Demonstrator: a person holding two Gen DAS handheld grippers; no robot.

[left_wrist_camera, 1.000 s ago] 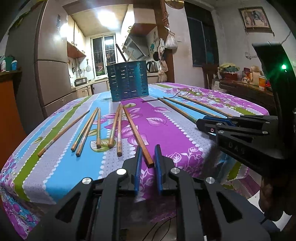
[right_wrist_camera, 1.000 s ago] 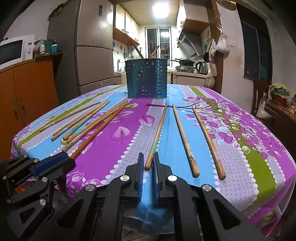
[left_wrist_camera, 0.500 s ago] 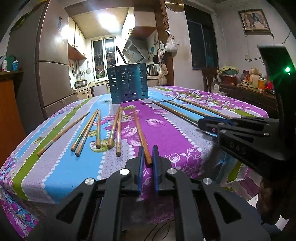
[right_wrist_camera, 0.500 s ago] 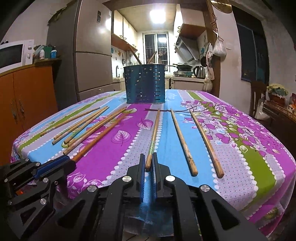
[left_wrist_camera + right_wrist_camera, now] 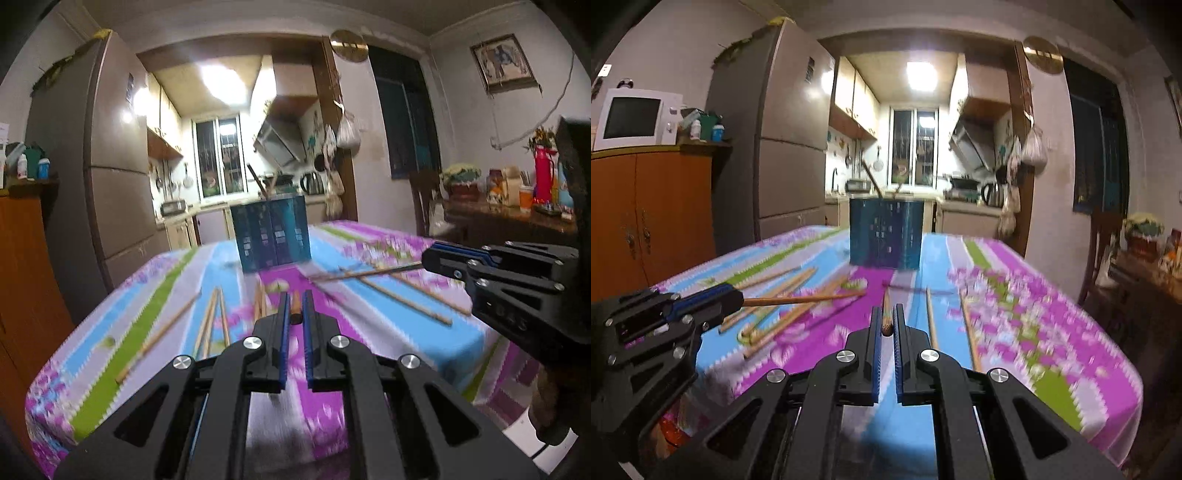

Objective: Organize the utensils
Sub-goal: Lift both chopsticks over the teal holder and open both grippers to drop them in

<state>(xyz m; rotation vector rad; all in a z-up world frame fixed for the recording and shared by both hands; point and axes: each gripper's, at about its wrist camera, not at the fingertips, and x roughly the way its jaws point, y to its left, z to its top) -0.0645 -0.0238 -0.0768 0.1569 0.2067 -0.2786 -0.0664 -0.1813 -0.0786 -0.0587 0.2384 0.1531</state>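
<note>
Both sets of tongs are clenching a chopstick each, having just finished closing on them, and are holding them clear of the counter (image 5: 388, 321).

The left tongs (image 5: 294, 314) are gripping a wooden chopstick (image 5: 295, 309) by its butt end; from their own camera it is showing almost end-on, so little of its length is readable. The right camera is giving what that one cannot: the left tongs (image 5: 737, 300) are sitting at the picture's left with that chopstick (image 5: 803, 297) sticking out sideways, roughly level above the flowered cloth.

The right tongs (image 5: 885, 326) are likewise pinching another chopstick (image 5: 885, 314) by its end, pointing toward the blue slotted holder (image 5: 885, 236). From the left camera the right tongs (image 5: 424, 260) are appearing at the right edge with their chopstick (image 5: 365, 272) reaching out over the counter.

The remaining chopsticks (image 5: 779, 314) are lying loose on the cloth, several on the left, two (image 5: 931, 317) on the right. The holder (image 5: 271, 232) is standing at the far end, sticks already poking from it.
</note>
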